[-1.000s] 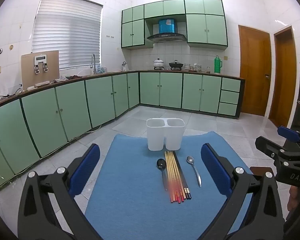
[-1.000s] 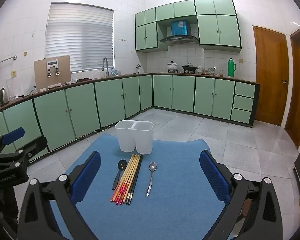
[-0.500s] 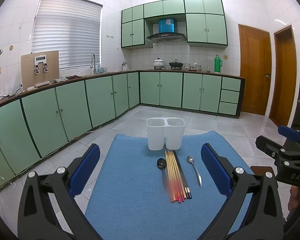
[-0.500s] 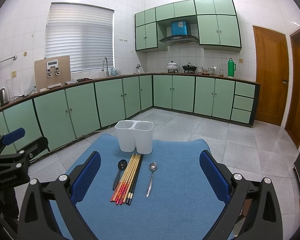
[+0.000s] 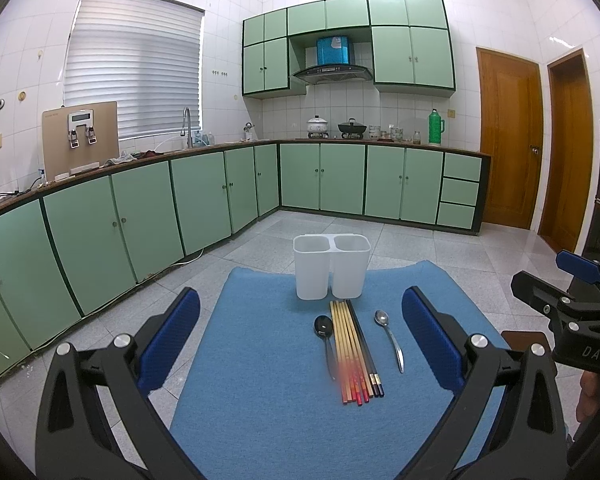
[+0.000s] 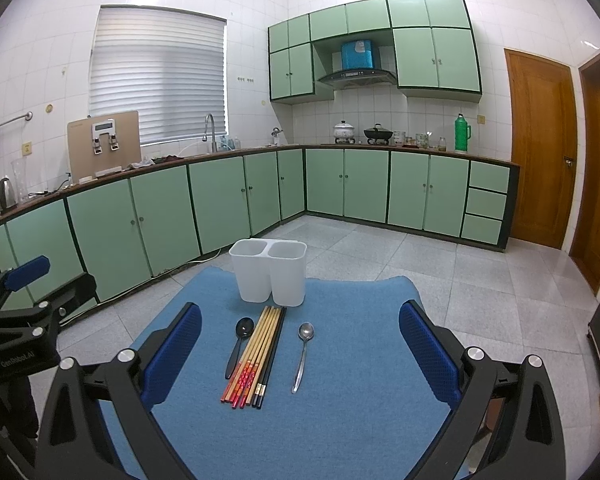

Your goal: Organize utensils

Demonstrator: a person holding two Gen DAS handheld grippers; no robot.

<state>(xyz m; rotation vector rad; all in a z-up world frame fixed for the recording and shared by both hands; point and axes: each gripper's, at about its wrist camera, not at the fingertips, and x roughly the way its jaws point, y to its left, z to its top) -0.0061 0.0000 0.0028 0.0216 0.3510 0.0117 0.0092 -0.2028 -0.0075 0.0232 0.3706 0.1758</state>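
Note:
A white two-compartment utensil holder stands empty at the far edge of a blue mat. In front of it lie a black spoon, a bundle of several chopsticks and a silver spoon. My left gripper is open and empty, held above the mat's near side. My right gripper is open and empty too. Each gripper shows at the edge of the other's view, the right one and the left one.
The mat covers a small table over a grey tiled floor. Green cabinets with a counter run along the left and back walls. Wooden doors are at the right.

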